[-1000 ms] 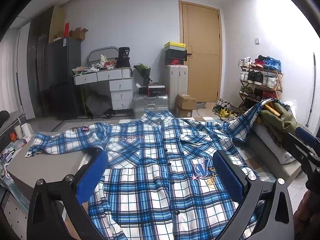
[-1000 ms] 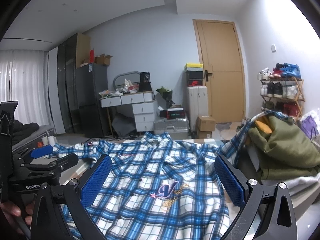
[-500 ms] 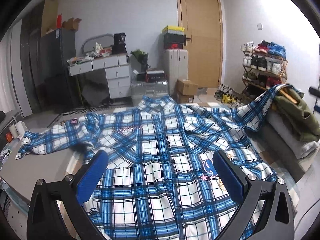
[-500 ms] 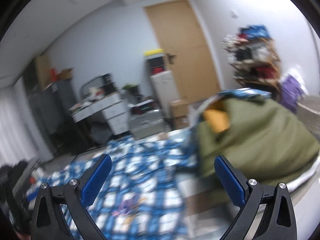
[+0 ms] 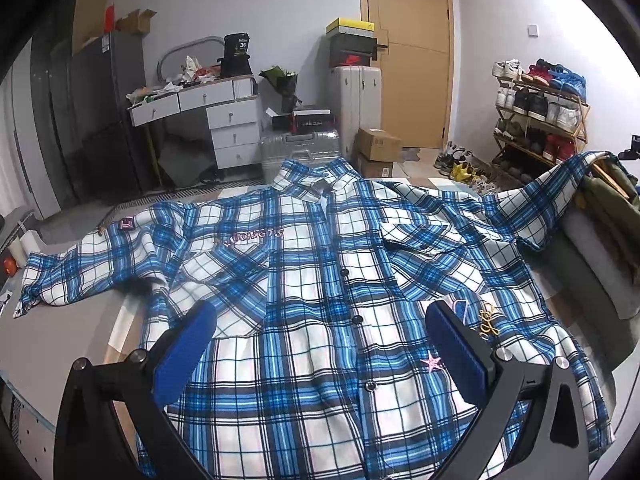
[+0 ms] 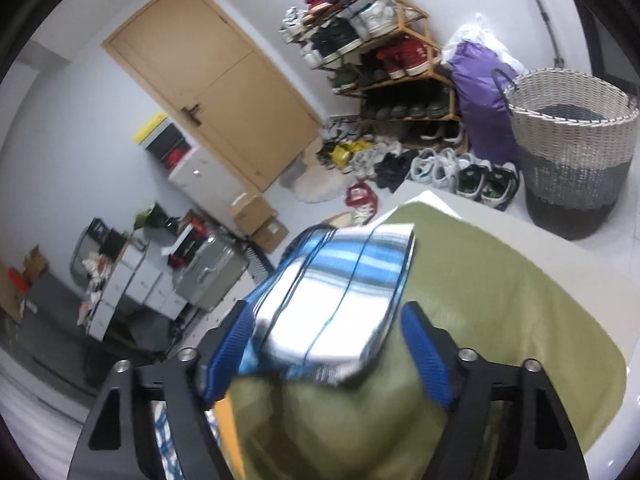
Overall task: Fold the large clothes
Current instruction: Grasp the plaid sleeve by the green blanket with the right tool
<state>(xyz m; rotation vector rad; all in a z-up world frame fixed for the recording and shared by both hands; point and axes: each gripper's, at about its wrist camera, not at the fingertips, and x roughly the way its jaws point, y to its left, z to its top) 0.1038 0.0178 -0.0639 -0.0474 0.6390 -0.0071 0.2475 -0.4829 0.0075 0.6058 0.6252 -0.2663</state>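
A blue and white plaid shirt (image 5: 320, 280) lies spread front-up on the table (image 5: 60, 340), buttoned, collar at the far side. Its left sleeve lies flat to the left. Its right sleeve runs up onto a green garment (image 5: 616, 196) at the right. My left gripper (image 5: 320, 348) is open and empty, low over the shirt's lower front. My right gripper (image 6: 328, 356) is open, with the cuff of the plaid sleeve (image 6: 332, 300) between its fingers, resting on the green garment (image 6: 500, 312). The view is blurred.
A woven laundry basket (image 6: 572, 152) stands at the far right. A shoe rack (image 6: 380, 48) and loose shoes are on the floor past the table. A desk with drawers (image 5: 208, 120), suitcases (image 5: 300, 148) and boxes stand beyond the table's far edge.
My left gripper has moved down closer over the shirt's front. My right gripper has swung right and tilted, from over the shirt to the sleeve cuff on the green garment.
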